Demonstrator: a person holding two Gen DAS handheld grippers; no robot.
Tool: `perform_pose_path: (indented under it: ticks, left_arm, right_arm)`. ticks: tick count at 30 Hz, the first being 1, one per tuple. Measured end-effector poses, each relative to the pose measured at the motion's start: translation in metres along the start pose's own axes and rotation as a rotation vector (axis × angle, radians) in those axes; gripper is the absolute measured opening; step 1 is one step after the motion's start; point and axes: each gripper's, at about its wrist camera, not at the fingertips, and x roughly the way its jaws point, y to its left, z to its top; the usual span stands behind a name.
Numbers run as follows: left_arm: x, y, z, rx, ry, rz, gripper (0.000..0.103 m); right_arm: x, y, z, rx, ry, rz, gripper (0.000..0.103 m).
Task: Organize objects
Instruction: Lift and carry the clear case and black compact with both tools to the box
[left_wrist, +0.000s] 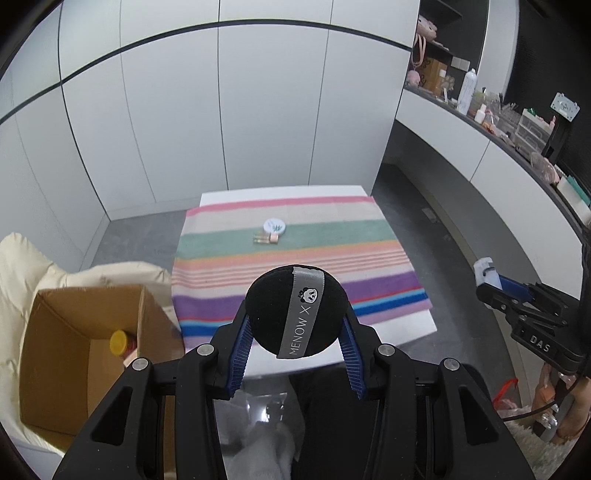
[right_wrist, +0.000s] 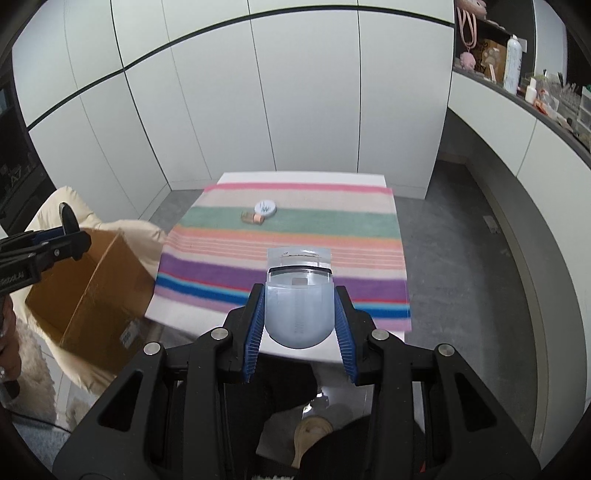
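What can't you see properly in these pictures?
- Left wrist view: the box mostly hides the yellow-lidded jar.
- Both views: the little bottles beside the round tin on the striped blanket are too small to identify.
- Right wrist view: the box's inside is hidden.

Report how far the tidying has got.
Done: a round white compact and small bottles lie together on the striped cloth. In hand: left gripper holds a black powder puff; right gripper a translucent blue case. Left: placing both.

Round tin (left_wrist: 274, 225) behind two small tubes (left_wrist: 266, 239) on blanket (left_wrist: 229, 266); box (left_wrist: 74, 354) left of table (left_wrist: 399, 325)
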Motion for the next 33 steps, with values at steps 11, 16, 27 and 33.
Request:
perform_pose_path:
  ticks: [11, 16, 27, 33]
  left_arm:
    - [0.0, 0.003, -0.019, -0.008, 0.032, -0.007, 0.045]
    - [0.002, 0.011, -0.022, -0.035, 0.052, -0.008, 0.045]
    - [-0.013, 0.038, -0.039, -0.084, 0.044, 0.05, 0.045]
    - [-0.024, 0.069, -0.056, -0.142, 0.047, 0.094, 0.045]
  right_arm:
    - [-0.013, -0.006, -0.031, 0.031, 0.043, -0.016, 0.038]
    - [-0.015, -0.004, -0.028, 0.031, 0.043, -0.023, 0.038]
    - [-0.009, 0.032, -0.025, -0.053, 0.048, 0.031, 0.038]
    - [-0.001, 0.073, -0.022, -0.109, 0.044, 0.088, 0.038]
